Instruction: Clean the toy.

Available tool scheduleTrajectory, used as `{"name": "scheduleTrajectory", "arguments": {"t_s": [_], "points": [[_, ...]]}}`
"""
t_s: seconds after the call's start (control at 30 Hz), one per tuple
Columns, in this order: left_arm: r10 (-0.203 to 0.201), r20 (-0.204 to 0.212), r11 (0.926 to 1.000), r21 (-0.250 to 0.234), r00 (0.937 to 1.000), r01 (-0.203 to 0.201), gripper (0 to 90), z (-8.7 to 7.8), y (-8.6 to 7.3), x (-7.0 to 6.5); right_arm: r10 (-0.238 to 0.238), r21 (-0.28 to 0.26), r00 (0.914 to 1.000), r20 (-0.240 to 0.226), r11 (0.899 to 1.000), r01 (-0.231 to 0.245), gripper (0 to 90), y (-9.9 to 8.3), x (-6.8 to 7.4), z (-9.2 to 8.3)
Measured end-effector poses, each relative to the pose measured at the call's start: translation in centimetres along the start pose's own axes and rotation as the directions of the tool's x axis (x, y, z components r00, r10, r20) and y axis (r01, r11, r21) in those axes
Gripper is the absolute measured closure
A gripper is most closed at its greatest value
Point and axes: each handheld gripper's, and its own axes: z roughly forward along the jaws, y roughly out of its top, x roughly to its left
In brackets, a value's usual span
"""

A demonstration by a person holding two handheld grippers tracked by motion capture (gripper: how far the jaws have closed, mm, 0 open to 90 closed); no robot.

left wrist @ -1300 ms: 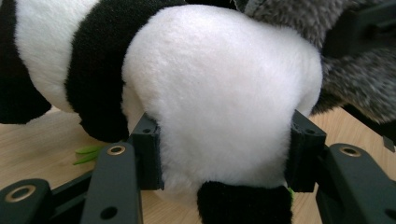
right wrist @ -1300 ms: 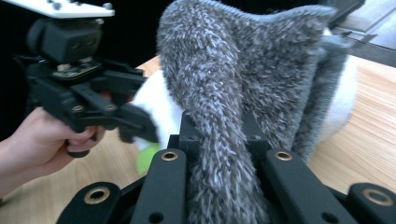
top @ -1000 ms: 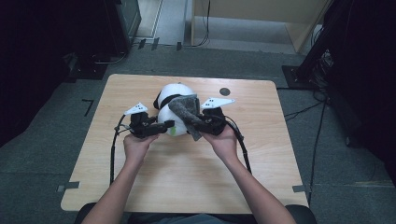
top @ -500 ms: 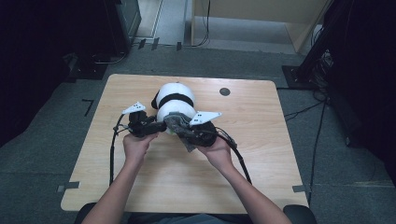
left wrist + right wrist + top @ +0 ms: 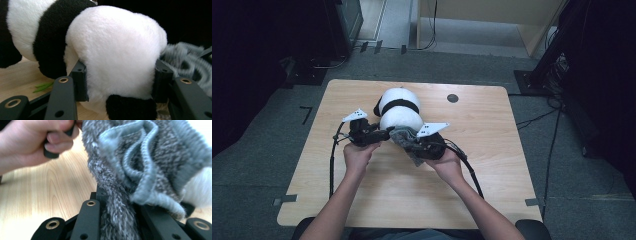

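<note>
Plush panda [image 5: 399,113], rounded fluffy body, fuzzy grey knit cloth [image 5: 140,165] (crumpled), woodgrain table [image 5: 492,130]

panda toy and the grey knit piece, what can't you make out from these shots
- Panda toy: its face is not visible; the high view shows it from above, and its white body crowds the left gripper view.
- Grey knit garment: bunched and blurred in the right gripper view, so its type cannot be told.
- Right gripper: its jaw tips are buried in the knit.
- Small green bit on the table: too small to identify.
</note>
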Motion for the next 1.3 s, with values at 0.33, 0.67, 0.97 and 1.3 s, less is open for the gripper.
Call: {"name": "scheduleTrajectory", "arguments": {"t_s": [0.33, 0.67, 0.97, 1.3], "points": [[-0.020, 0.028, 0.9992, -0.034, 0.9994, 0.021, 45.2, -0.8, 0.3, 0.3, -0.031, 0.079, 0.9991, 0.029, 0.996, 0.029, 77.9, -0.8, -0.8, 0.7], [0.039, 0.086, 0.9990, -0.023, 0.9955, -0.037, 45.0, -1.2, 0.6, -0.5, 0.013, 0.111, 0.9950, 0.099, 0.994, -0.024, 77.7, -2.2, -3.2, 0.0], [0.088, 0.082, 0.9956, 0.024, 0.9927, -0.090, 44.7, -0.7, 0.2, -0.6, 0.079, 0.129, 0.9863, 0.144, 0.987, -0.098, 77.6, -3.3, -5.3, -1.3], [0.117, 0.028, 0.9932, 0.000, 0.9928, -0.117, 44.5, -1.2, -0.4, 0.6, 0.105, 0.098, 0.9754, 0.194, 0.987, -0.126, 77.5, -3.2, -6.0, -3.3]]}}
